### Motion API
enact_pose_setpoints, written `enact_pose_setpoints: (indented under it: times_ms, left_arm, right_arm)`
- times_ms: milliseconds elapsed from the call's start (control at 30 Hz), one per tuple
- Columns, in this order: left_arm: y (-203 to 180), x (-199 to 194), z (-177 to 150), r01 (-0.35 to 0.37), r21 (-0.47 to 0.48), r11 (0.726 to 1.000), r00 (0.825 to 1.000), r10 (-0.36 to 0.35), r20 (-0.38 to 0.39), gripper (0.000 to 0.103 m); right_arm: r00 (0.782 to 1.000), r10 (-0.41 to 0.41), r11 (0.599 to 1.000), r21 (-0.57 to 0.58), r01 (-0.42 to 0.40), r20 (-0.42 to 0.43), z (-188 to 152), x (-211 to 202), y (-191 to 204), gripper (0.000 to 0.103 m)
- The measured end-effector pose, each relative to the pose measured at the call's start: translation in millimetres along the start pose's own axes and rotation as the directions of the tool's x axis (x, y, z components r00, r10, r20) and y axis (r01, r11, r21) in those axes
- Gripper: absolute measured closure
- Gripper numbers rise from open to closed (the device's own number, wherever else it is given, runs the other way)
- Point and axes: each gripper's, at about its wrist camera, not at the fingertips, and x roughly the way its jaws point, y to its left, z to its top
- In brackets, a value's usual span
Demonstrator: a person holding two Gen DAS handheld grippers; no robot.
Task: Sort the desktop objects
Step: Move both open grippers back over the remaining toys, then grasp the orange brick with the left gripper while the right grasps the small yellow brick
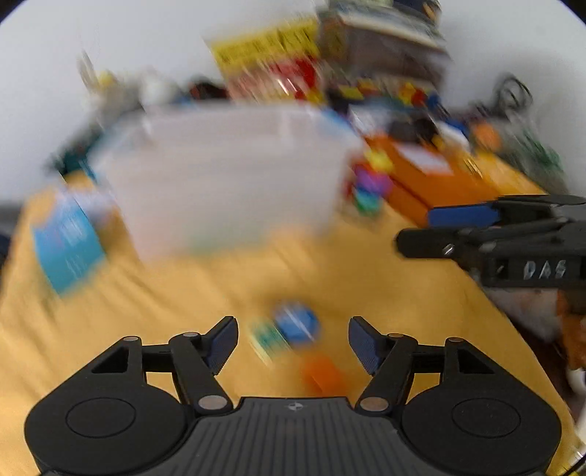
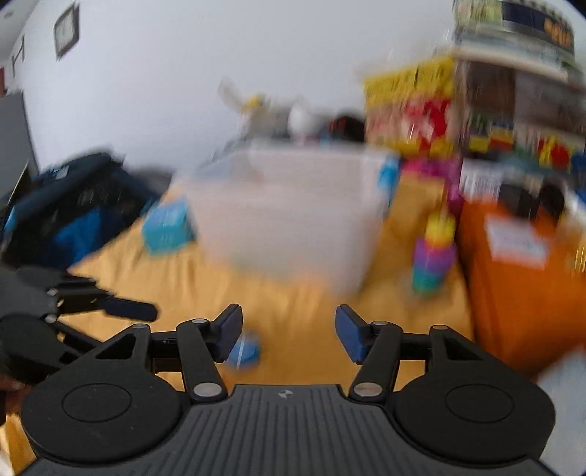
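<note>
the left gripper (image 1: pixel 293 340) stands with its blue-padded fingers wide apart and nothing between them, above a rumpled mustard-yellow cloth (image 1: pixel 183 293) that covers the surface. just ahead of it on the cloth lie a small round blue object (image 1: pixel 296 324), a blurred green piece (image 1: pixel 265 338) touching it and a small orange block (image 1: pixel 324 375) nearer the gripper. the right gripper (image 2: pixel 289 335) is likewise spread wide and empty; the same blue object (image 2: pixel 243 353) lies just behind its left finger. both views are smeared by motion, so fine detail is lost.

further out sits a large translucent white plastic bin (image 1: pixel 227 183), with a light-blue box (image 1: pixel 67 241) to its left and a rainbow stack of coloured rings (image 2: pixel 434 249) to its right. beside the stack is a large orange box (image 2: pixel 520 282) with a white label. behind stand a yellow-and-red carton (image 2: pixel 410 106) and cluttered shelves (image 2: pixel 520 91). a dark blue bag (image 2: pixel 73 205) lies at the left, under a plain white wall (image 2: pixel 183 73) with a dark-framed picture (image 2: pixel 66 31).
</note>
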Motion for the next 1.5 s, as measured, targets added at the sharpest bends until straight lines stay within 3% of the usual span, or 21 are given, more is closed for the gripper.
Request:
enact_pose_setpoints:
  times_ms: [100, 267, 367, 433, 467, 533, 800, 900, 967, 1133, 1300, 1500]
  left_arm:
    - [-13.1, 8.4, -27.4, 0.010, -0.010, 1.000, 0.998, -0.011, -0.063, 0.036]
    - [-10.5, 23.2, -28.6, 0.041, -0.062, 0.997, 0.995, -0.046, -0.083, 0.048]
    - [6.4, 26.2, -25.1, 0.059, -0.219, 0.974, 0.995, -0.075, -0.063, 0.050]
    - [20.0, 26.9, -23.1, 0.064, -0.312, 0.948, 0.996, -0.081, -0.043, 0.057]
    - [25.5, 28.8, -22.5, 0.057, -0.344, 0.937, 0.996, -0.077, -0.043, 0.066]
    - [29.5, 36.1, -21.7, 0.053, -0.376, 0.925, 0.995, -0.079, -0.054, 0.075]
    - [9.2, 53.5, -19.5, 0.082, -0.300, 0.950, 0.988, -0.117, -0.101, 0.078]
    - [4.9, 53.8, -21.0, 0.081, -0.260, 0.962, 0.990, -0.109, -0.095, 0.086]
    - [5.2, 51.9, -22.1, 0.081, -0.245, 0.966, 0.990, -0.106, -0.092, 0.086]
    - [6.7, 29.1, -24.9, 0.094, -0.218, 0.971, 0.990, -0.114, -0.079, 0.086]
    - [16.8, 3.2, -47.8, 0.064, -0.201, 0.978, 0.990, -0.088, -0.114, 0.086]
    - [29.0, -9.0, -77.5, 0.036, -0.264, 0.964, 0.988, -0.074, -0.136, 0.086]
  right_arm:
    - [0.995, 0.021, 1.000, -0.006, -0.022, -0.092, -39.1, -3.4, 12.0, 0.046]
    - [0.993, -0.011, 1.000, -0.009, 0.010, -0.116, -70.4, -15.0, 22.3, 0.053]
    - [0.996, -0.028, 1.000, 0.001, 0.028, -0.086, -62.2, -20.0, 18.9, 0.052]
    - [0.998, -0.043, 0.999, 0.005, 0.044, -0.054, -59.3, -24.1, 17.2, 0.052]
    - [0.998, -0.049, 0.999, 0.008, 0.049, -0.045, -57.6, -25.0, 15.8, 0.052]
    - [0.998, -0.051, 0.998, 0.020, 0.052, -0.040, -59.5, -25.4, 13.6, 0.052]
    - [0.997, -0.048, 0.998, 0.035, 0.051, -0.059, -63.1, -11.4, 9.0, 0.052]
    - [0.997, -0.055, 0.997, 0.054, 0.058, -0.057, -57.1, 0.4, 4.6, 0.052]
    - [0.996, -0.053, 0.994, 0.096, 0.059, -0.069, -53.1, 9.0, -1.7, 0.053]
    - [0.995, 0.003, 0.969, 0.247, 0.021, -0.097, -48.6, 20.1, -21.1, 0.062]
    - [0.984, 0.056, 0.961, 0.277, -0.007, -0.169, -55.0, 35.1, -23.7, 0.065]
    - [0.983, 0.036, 0.998, 0.062, -0.025, -0.179, -60.1, 35.3, 12.4, 0.085]
